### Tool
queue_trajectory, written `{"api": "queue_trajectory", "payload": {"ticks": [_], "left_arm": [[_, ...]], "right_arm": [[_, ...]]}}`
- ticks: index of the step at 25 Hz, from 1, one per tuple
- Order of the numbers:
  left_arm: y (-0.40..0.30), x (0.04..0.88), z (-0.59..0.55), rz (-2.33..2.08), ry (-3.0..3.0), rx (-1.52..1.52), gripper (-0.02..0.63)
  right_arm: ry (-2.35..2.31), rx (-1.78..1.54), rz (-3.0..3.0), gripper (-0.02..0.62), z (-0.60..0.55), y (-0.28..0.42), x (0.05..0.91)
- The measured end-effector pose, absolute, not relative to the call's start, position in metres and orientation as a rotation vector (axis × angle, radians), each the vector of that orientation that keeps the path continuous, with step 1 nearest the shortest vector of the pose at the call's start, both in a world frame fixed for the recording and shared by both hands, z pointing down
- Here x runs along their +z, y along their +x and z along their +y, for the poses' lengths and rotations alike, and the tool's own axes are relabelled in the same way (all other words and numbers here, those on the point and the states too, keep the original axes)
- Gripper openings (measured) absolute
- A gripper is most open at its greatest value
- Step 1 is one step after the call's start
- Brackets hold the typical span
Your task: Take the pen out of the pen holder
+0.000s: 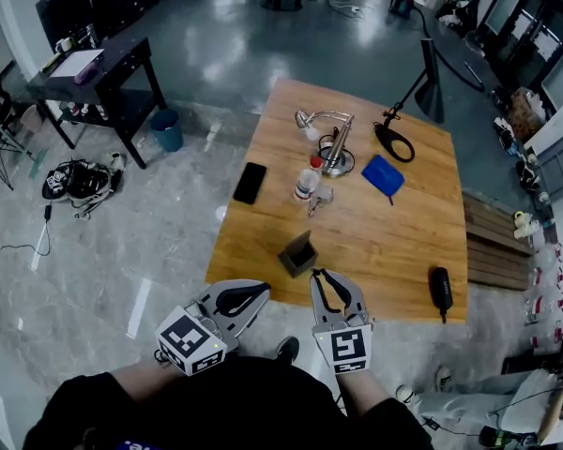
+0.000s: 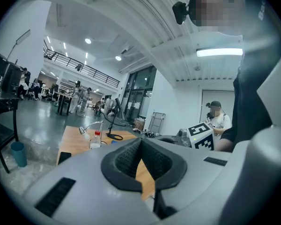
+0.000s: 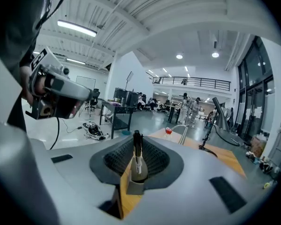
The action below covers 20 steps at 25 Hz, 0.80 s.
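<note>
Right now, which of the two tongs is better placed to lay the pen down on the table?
Right. The right tongs grip the pen upright, just over the table's near edge by the pen holder. The left tongs are closed on nothing.

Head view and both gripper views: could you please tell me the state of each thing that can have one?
right hand-held gripper: shut on the pen
pen: upright between the jaws, clear of the pen holder
pen holder: upright on the table
left hand-held gripper: shut, empty
bottle: upright, red cap on
phone: lying flat, screen dark
</note>
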<state>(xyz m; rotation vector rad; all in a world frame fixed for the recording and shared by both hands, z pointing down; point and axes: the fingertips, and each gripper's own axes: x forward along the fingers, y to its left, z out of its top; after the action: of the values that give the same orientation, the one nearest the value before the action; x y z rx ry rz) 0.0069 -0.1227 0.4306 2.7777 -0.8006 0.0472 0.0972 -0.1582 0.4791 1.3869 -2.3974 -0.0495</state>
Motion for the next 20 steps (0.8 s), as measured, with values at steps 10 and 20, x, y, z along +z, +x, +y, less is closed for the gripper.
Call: {"api": "queue_trajectory", "payload": {"ticks": [10,20], "left_arm": [[0.027,0.424,-0.11,-0.719,2.814,0.033,0.009],[0.041,0.42,-0.103,-0.671,2.834,0.039,0.009]], "right_arm": [[1.387,-0.072,-2.516,0.063,-0.118,0.093,0.436],[1.385,-0.033,-2.581,0.063,-0.091,0.089,0.421]]}}
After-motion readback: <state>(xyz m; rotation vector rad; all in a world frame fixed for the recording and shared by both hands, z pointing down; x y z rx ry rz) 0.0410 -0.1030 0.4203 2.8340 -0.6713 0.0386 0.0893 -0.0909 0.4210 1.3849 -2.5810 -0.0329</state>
